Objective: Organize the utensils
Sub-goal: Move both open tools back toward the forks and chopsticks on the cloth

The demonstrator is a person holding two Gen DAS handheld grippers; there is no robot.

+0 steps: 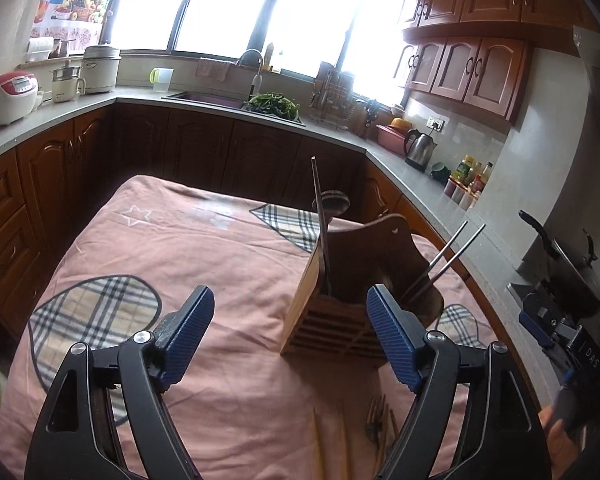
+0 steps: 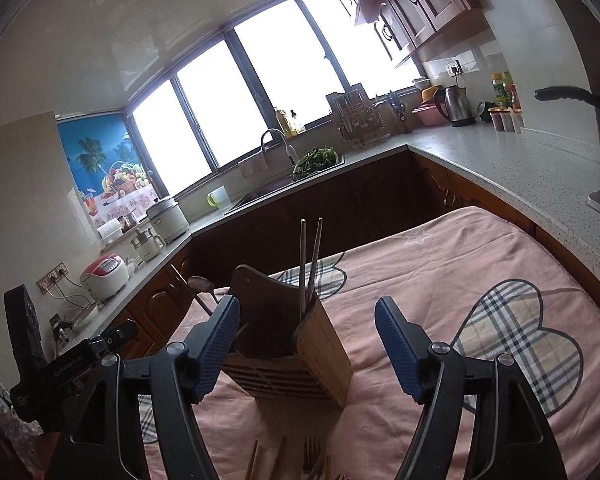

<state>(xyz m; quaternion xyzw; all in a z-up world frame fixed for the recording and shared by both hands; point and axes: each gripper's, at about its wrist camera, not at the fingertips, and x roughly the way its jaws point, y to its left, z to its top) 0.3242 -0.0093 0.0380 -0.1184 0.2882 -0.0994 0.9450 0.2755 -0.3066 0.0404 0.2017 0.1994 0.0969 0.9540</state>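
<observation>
On the pink cloth (image 1: 204,248), a wooden utensil holder (image 1: 340,312) stands between two empty grippers.

From the left gripper (image 1: 290,316), fingers wide apart, the holder shows steel chopsticks (image 1: 448,256), a dark stick and a ladle (image 1: 332,202); forks (image 1: 378,420) lie near. From the right gripper (image 2: 306,336), fingers also apart, the holder (image 2: 296,344) sits just ahead, chopsticks (image 2: 310,264) upright.

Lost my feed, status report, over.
Left gripper and right gripper jaws open, empty. Wooden holder upright, chopsticks inside. Forks loose on cloth. Nothing blocking.
</observation>
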